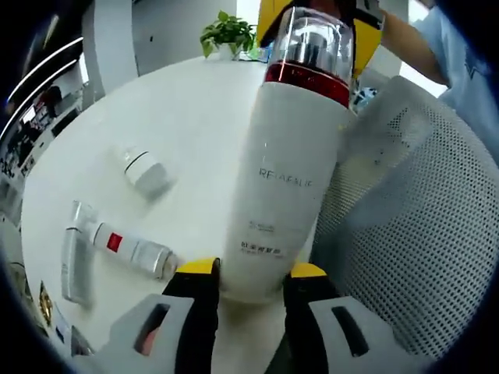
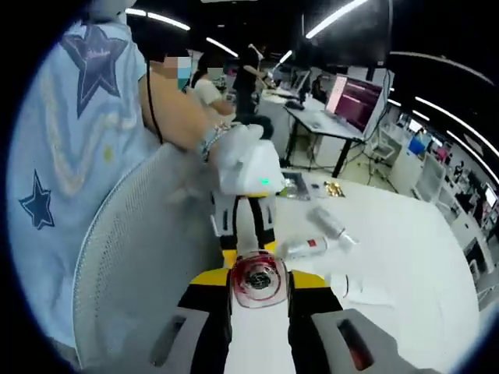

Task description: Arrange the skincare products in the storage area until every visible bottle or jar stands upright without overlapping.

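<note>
- White round table (image 1: 195, 101), running from lower left to top centre of the left gripper view; open office with desks and monitors in the upper right of the right gripper view.
- Tall white bottle (image 1: 284, 195), red band and clear cap, centre frame, raised off the table.
- Left gripper (image 1: 251, 273), bottom centre: yellow-tipped jaws closed against the bottle's base, one at each side.
- Right gripper (image 2: 260, 277), bottom centre of its own view: jaws pressed to either side of the same bottle's capped end.
- White mesh basket (image 1: 413, 234), right of frame, just beside the bottle.
- Small white jar (image 1: 144, 170), left of centre, on its side.
- Slim tube with red label (image 1: 132, 249), lower left, lying flat.
- White tube (image 1: 74, 253), lower left, lying flat, touching the slim tube.
- Potted plant (image 1: 228, 33), top centre.
</note>
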A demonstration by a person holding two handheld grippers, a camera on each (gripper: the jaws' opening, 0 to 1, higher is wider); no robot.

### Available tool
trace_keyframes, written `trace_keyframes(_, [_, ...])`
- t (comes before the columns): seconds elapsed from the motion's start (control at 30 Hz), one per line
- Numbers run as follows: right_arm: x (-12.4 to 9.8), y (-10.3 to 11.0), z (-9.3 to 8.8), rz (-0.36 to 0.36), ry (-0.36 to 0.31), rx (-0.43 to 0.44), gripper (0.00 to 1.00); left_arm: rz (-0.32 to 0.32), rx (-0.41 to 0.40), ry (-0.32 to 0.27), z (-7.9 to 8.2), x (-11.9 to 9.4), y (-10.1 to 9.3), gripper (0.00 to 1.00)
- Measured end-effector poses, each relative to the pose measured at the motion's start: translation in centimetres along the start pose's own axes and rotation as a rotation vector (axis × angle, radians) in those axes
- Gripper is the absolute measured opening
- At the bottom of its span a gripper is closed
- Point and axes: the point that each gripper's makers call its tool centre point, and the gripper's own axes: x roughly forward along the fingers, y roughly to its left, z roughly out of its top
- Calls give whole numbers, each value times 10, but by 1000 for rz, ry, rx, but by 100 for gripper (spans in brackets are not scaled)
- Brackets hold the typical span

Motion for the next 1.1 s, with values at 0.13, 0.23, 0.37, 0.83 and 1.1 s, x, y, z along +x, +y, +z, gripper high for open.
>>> trace_keyframes(0.13, [6,-3,6,3,-24,16,19,4,1,-1,0,0,0,28])
trace_keyframes(0.23, [10,-1,12,-1,-28,2,19,5,6,2,1,0,0,28])
trace_keyframes(0.37, [13,1,18,5,-50,12,18,-9,11,37,1,0,-2,28])
trace_keyframes(0.83, [14,-3,25,-34,-59,-1,18,-20,-6,-144,45,-22,-6,26])
trace_keyframes(1.1, [17,-1,34,-63,-109,-37,19,-9,37,-177,52,-23,-6,25])
